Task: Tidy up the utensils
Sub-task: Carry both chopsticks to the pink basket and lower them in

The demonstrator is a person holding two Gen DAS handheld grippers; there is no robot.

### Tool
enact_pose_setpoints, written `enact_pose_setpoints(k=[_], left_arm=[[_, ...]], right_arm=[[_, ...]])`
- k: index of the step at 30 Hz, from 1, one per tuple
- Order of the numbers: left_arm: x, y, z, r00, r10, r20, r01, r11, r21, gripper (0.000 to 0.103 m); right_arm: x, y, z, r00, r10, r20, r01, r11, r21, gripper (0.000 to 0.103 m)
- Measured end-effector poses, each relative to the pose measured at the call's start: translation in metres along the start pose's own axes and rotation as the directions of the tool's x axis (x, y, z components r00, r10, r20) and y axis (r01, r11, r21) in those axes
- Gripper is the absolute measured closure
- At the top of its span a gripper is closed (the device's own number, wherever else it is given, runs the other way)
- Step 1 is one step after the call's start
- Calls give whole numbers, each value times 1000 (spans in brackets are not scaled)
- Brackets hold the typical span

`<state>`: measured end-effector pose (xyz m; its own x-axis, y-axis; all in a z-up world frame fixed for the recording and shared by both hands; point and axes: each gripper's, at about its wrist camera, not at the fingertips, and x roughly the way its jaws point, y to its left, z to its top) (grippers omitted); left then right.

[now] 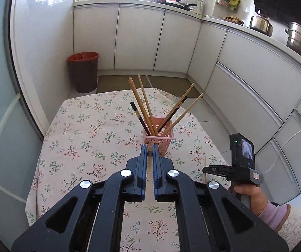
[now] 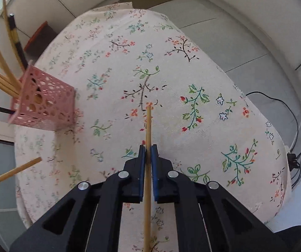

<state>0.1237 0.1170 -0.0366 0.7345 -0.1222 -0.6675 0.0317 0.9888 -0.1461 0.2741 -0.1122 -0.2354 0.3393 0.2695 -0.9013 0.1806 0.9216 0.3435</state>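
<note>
Right wrist view: right gripper (image 2: 148, 147) has its jaws closed on a pale wooden chopstick (image 2: 148, 126), which runs lengthwise between them and pokes out ahead over the floral cloth of the bench (image 2: 192, 73).
Left wrist view: left gripper (image 1: 149, 147) has its jaws closed on a second chopstick (image 1: 150, 148), seen end-on between the blue pads, just on the near side of the holder.
Holder: pink perforated basket (image 1: 158, 139) stands near the middle of the bench, already carrying about 6 sticks, pale and dark, fanned left and right.
Handling: each stick looks light, stiff and smooth, so it may pivot or slip in a 2-pad pinch.
Hold point: I judge mid-length or slightly toward the thick end steadiest, leaving the tip free to enter the basket.
Caution: basket seems light and could tip if nudged.
</note>
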Motion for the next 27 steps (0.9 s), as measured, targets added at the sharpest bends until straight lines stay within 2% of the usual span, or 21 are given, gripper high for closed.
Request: enact_pose_setpoints(k=[3, 6, 11, 14, 17, 20, 24, 27], left_arm=[[-11, -1, 6, 1000, -14, 23, 14, 1000, 0, 98], [-22, -2, 11, 999, -24, 43, 24, 1000, -4, 98], [-46, -8, 25, 995, -36, 88, 35, 999, 8, 98], [-62, -17, 40, 990, -33, 136, 29, 999, 34, 98], [-71, -25, 63, 984, -26, 176, 19, 999, 42, 98], [-72, -32, 87, 977, -22, 212, 12, 999, 46, 98], [-56, -38, 114, 973, -6, 231, -1, 999, 32, 98], [-34, -40, 126, 976, 2, 218, -6, 1000, 14, 99]], right_arm=[[-59, 9, -10, 993, 86, 82, -80, 994, -70, 97], [-127, 19, -19, 969, 166, 183, -139, 979, -150, 97], [-226, 35, -29, 902, 269, 338, -188, 949, -255, 97], [-272, 45, -17, 854, 336, 398, -232, 929, -287, 97], [-304, 58, 0, 814, 383, 438, -261, 913, -315, 97], [-325, 74, 18, 792, 399, 461, -258, 904, -340, 97], [-339, 86, 39, 774, 404, 489, -246, 902, -356, 97], [-334, 90, 55, 774, 401, 491, -245, 903, -352, 97]])
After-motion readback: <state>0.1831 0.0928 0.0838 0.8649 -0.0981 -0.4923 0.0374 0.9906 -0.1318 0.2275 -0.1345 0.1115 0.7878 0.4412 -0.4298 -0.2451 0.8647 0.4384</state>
